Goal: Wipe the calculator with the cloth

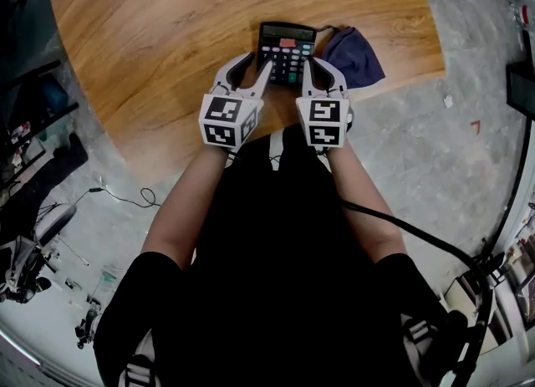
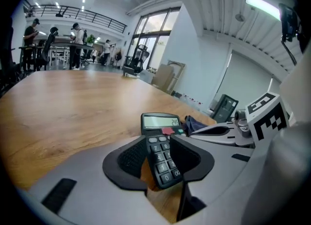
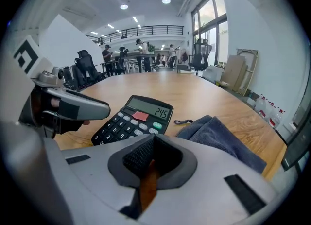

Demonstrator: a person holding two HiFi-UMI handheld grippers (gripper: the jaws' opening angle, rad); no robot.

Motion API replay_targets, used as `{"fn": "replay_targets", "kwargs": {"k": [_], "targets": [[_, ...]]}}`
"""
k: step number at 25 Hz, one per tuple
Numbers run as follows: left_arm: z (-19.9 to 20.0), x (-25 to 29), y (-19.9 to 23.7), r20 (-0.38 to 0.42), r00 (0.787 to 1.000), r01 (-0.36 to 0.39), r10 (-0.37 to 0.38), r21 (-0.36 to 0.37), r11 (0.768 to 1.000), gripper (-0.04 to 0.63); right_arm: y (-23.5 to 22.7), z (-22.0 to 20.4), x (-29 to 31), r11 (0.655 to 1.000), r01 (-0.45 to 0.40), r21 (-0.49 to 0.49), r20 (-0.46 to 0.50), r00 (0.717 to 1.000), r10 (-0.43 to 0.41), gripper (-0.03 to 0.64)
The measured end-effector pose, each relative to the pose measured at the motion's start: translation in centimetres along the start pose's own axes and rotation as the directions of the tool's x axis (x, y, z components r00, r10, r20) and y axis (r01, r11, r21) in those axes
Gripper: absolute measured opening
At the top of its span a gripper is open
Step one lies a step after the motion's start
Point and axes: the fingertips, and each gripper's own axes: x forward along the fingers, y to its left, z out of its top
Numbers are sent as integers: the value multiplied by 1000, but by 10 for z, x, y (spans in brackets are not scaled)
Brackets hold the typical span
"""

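Near the wooden table's (image 1: pixel 167 34) front edge I see the black calculator (image 1: pixel 287 51) lying flat, the blue cloth (image 1: pixel 353 56) just right of it. My left gripper (image 1: pixel 259 61) stands spread at its near end; my right gripper (image 1: pixel 310 66) is pressed together, empty.

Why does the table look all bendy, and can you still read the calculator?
Head view: the wide lens curves the table edge and darkens the corners. Right gripper view: the calculator is sharp, its screen readable. Left gripper view: the ceiling light glares brightly.
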Motion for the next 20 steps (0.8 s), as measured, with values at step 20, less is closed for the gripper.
{"fn": "replay_targets", "kwargs": {"k": [20], "targets": [[-6, 18, -34, -70, 947, 295, -315, -208, 933, 138, -18, -4, -4, 993, -4, 122, 42, 999, -1, 14]]}}
